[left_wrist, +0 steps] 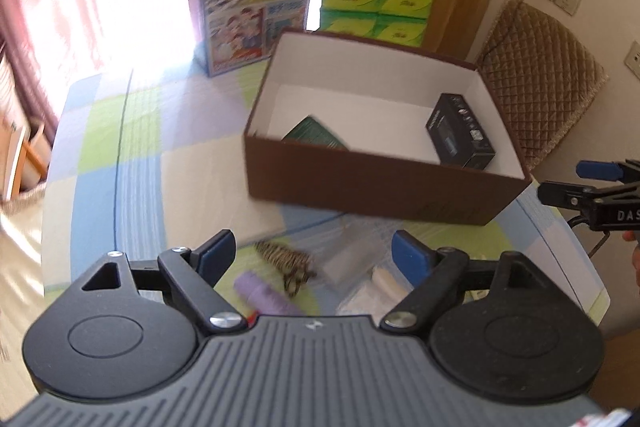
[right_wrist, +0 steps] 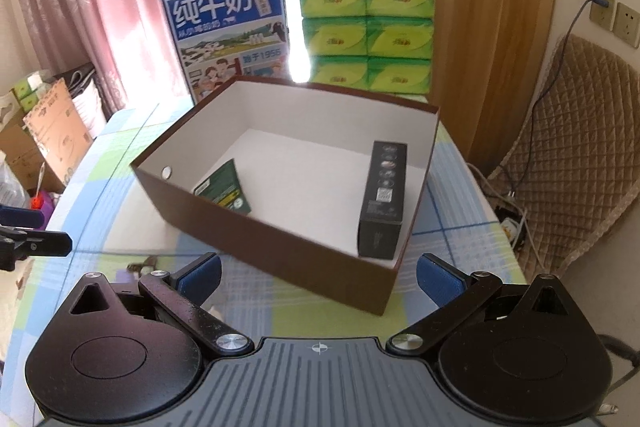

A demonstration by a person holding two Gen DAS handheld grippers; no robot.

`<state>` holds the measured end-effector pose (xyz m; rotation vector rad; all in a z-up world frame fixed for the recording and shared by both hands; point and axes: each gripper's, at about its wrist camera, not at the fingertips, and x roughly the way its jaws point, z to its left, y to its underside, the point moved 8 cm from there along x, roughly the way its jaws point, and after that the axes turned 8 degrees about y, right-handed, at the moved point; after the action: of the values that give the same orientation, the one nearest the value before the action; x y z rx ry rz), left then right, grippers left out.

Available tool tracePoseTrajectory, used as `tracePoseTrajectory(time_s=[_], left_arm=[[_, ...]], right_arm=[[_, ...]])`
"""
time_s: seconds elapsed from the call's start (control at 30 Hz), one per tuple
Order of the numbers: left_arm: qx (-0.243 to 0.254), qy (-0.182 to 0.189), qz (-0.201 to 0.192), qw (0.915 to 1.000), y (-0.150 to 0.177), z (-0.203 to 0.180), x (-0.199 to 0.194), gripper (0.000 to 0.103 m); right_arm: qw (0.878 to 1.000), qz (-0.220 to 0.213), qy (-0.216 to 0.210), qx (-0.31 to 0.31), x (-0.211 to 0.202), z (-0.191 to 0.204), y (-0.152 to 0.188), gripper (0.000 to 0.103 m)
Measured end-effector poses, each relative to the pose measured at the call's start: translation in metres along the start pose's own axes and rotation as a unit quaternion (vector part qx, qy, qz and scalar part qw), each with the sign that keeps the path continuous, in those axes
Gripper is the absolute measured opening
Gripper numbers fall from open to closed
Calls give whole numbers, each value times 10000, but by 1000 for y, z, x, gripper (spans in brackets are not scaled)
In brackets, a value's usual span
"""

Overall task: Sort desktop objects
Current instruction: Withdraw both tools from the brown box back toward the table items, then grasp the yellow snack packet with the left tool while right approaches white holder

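Brown box [right_wrist: 280, 255] sits on checked tablecloth [right_wrist: 448, 227], pink curtain [right_wrist: 80, 7] behind.

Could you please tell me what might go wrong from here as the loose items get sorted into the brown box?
1. The purple spool, twine bundle and grey packet lie crowded under the open left gripper; closing could catch two at once or roll the spool away.
2. The brown box has tall walls, so a carried item might clip the rim.
3. The black carton stands on a narrow side inside; a dropped item could topple it.
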<state>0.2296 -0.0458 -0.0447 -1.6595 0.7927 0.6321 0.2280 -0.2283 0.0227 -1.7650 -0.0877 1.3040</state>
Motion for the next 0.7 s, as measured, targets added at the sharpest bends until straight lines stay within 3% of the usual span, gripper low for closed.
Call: tracePoseTrajectory(time_s=[0.3, 0.5, 0.7], left_arm=[[-130, -381, 367, 9985, 72, 38, -9, 83], [-93, -288, 728, 9969, 119, 44, -2, 83], [216, -224, 990, 9946, 143, 44, 15, 85]], right_arm=[[9993, 293, -177, 132, 4, 0, 44, 101], [9976, 610, -200, 269, 10, -4, 71, 101], [9953, 886, -184, 335, 18, -6, 95, 101]])
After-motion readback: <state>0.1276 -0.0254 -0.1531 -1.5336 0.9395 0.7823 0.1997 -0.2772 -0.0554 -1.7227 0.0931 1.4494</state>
